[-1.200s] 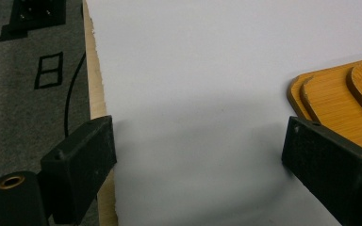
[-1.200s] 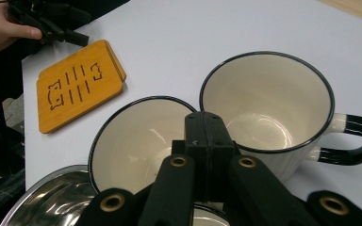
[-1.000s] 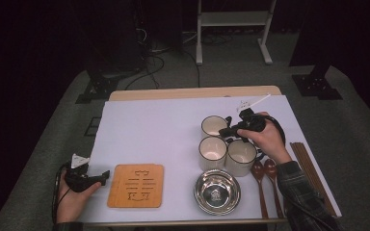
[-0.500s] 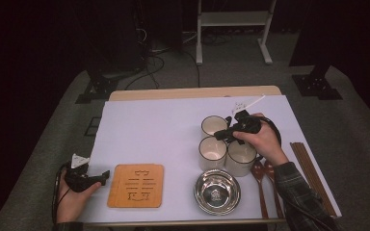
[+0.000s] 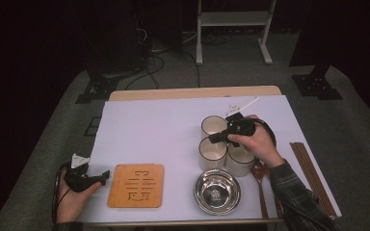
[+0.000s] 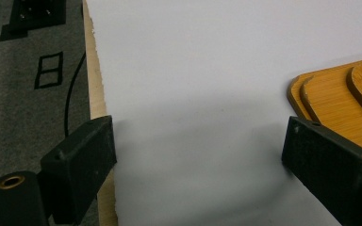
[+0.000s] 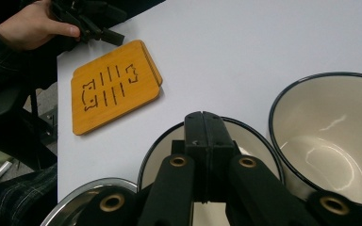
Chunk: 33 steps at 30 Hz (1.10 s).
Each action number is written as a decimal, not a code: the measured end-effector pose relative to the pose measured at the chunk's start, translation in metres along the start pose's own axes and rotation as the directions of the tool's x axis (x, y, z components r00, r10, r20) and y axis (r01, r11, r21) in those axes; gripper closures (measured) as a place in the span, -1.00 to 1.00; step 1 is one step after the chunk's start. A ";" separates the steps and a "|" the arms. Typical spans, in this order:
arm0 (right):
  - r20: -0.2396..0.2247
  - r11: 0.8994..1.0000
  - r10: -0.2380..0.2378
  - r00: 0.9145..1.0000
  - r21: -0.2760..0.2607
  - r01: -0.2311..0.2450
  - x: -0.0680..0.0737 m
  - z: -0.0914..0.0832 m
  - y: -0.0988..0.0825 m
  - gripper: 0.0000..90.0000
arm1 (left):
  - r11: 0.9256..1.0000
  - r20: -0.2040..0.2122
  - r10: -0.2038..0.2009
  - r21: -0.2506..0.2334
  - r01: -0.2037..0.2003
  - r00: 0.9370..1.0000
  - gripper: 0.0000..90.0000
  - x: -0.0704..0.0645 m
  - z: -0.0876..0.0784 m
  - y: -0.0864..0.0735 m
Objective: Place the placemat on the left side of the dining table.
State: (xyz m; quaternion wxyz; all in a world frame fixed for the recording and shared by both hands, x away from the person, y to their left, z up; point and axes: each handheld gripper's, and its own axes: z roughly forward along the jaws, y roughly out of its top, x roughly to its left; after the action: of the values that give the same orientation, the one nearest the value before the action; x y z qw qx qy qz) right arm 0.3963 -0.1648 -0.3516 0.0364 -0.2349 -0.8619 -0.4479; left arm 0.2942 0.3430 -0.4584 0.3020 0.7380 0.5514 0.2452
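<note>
Three white mugs with dark rims stand clustered right of centre: a far one (image 5: 214, 126), a near-left one (image 5: 211, 149) and a near-right one (image 5: 240, 160). My right gripper (image 5: 214, 139) hovers over the near-left mug, pointing left. In the right gripper view its jaws (image 7: 202, 120) are pressed together with nothing between them, above that mug's rim (image 7: 156, 143), and another mug (image 7: 327, 141) stands to the right. My left gripper (image 5: 105, 175) rests at the near left corner beside a bamboo trivet (image 5: 136, 185). Its jaws (image 6: 198, 146) stand wide open over the bare white mat (image 6: 207, 70).
A steel bowl (image 5: 217, 191) sits in front of the mugs. Wooden spoons (image 5: 260, 185) and dark chopsticks (image 5: 313, 175) lie along the right edge. The mat's left edge and the table rim (image 6: 93, 94) are close to the left gripper, with carpet beyond.
The right hand and its gripper have edged slightly left and toward the near side over the mugs. The left hand has stayed put.
</note>
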 end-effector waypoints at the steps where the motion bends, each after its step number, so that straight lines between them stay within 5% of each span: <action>1: -0.004 1.000 -0.002 1.000 0.000 0.002 0.001 0.001 0.000 0.99 | 1.000 0.000 0.000 0.000 0.000 1.000 -0.79 0.000 0.000 0.000; 33: -0.053 0.999 -0.034 0.998 0.021 0.035 0.020 0.033 0.004 0.99 | 1.000 0.002 -0.005 0.001 0.005 1.000 -0.79 0.000 0.000 0.000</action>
State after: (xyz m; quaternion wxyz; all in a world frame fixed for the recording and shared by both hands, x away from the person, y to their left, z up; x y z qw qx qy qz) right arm 0.3851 -0.1292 -0.3625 0.0541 -0.2077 -0.8695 -0.4449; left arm 0.2943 0.3427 -0.4584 0.3029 0.7368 0.5532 0.2437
